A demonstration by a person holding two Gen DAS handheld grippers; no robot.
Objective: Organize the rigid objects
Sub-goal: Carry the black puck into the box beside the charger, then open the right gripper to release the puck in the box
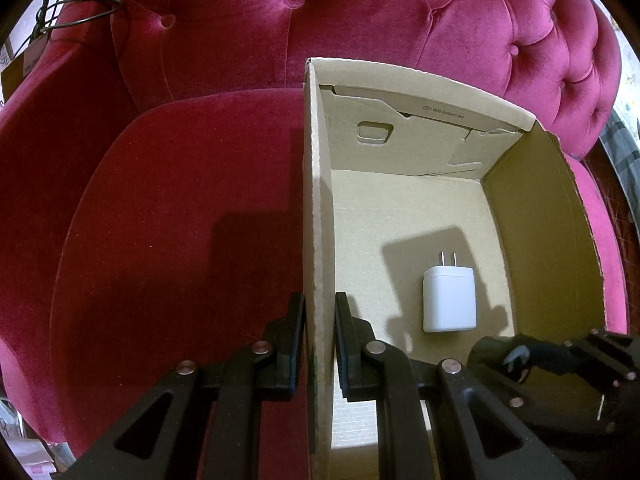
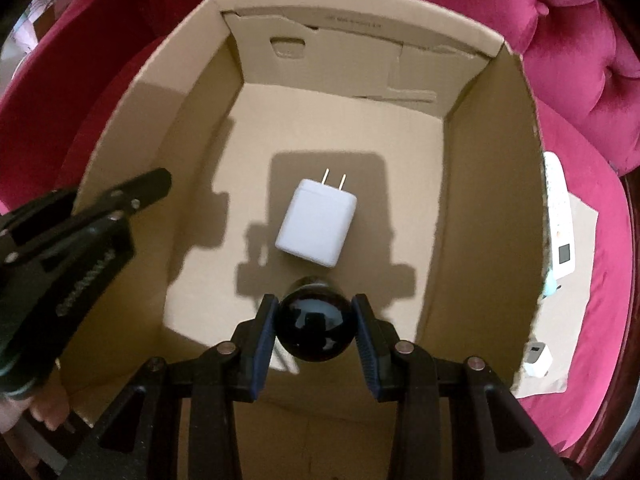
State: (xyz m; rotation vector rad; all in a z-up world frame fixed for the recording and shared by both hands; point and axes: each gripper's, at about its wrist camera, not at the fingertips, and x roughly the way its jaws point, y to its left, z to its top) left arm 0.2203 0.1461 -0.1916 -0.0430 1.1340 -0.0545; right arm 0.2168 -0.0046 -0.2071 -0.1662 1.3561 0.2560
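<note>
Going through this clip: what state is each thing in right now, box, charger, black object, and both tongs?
Box: open-topped, upright on the pink chair.
Charger: lying flat on the box floor, prongs pointing to the far wall, unheld.
Black object: held over the box interior.
Left tongs: straddling the box's left wall, fingers nearly closed on it.
Right tongs: shut on the black object.
</note>
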